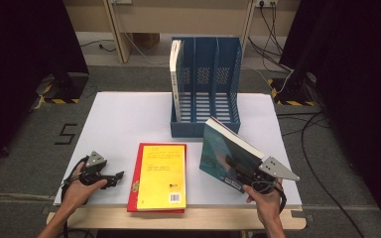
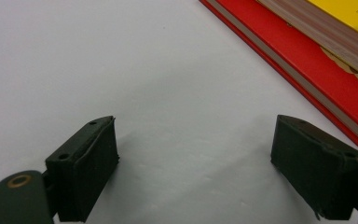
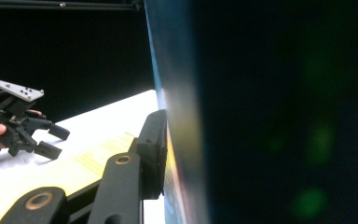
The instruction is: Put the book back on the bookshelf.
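On the white desk (image 1: 124, 119), with the blue file rack (image 1: 226, 74) at twelve o'clock, keep the teal book (image 1: 222, 148) upright at four o'clock, clamped by the right gripper (image 1: 239, 171), and steer it into a free slot while the left gripper (image 1: 115, 177) rests wide open and empty at eight.

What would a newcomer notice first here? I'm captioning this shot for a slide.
First, the teal book held tilted above the table's right front by the right tongs. Next, the blue file rack at the back with one white book in its left slot, and the yellow book lying on a red one at front.
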`<state>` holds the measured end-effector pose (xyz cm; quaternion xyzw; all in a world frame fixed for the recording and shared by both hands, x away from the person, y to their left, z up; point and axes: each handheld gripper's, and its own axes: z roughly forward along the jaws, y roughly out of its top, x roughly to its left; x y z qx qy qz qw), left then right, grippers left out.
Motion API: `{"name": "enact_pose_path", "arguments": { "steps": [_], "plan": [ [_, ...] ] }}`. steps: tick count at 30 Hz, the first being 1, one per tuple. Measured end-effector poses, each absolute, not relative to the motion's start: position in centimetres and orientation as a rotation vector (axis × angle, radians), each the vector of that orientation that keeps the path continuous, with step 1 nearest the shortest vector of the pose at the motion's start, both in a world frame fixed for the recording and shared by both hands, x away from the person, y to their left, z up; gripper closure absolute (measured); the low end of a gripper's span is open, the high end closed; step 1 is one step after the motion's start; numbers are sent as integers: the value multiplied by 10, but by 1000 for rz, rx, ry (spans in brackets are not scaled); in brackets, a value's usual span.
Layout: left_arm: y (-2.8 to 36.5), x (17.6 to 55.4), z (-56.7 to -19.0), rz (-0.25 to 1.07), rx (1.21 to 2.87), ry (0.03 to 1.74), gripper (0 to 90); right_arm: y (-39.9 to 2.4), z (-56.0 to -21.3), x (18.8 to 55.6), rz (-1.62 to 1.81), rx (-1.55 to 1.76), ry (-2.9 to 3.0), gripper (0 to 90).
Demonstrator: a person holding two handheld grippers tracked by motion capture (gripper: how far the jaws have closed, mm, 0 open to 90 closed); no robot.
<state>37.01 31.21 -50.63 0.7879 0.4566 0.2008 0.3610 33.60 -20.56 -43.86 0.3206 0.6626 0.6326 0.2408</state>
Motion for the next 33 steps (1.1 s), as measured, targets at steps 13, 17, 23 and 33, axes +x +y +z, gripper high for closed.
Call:
{"name": "enact_pose_path", "arguments": {
  "steps": [13, 17, 23, 33],
  "plan": [
    [312, 370, -506, 518, 2030, 1176, 135, -208, -441, 340, 1788, 917, 1782, 543],
    [312, 370, -506, 518, 2030, 1176, 134, -209, -441, 341, 1788, 929, 1778, 571],
    [312, 370, -506, 519, 2030, 1176, 134, -206, -440, 339, 1769, 893, 1778, 714],
    [312, 370, -506, 518, 2029, 1177, 134, -195, -428, 338, 1780, 894, 1781, 739]
  ]
}}
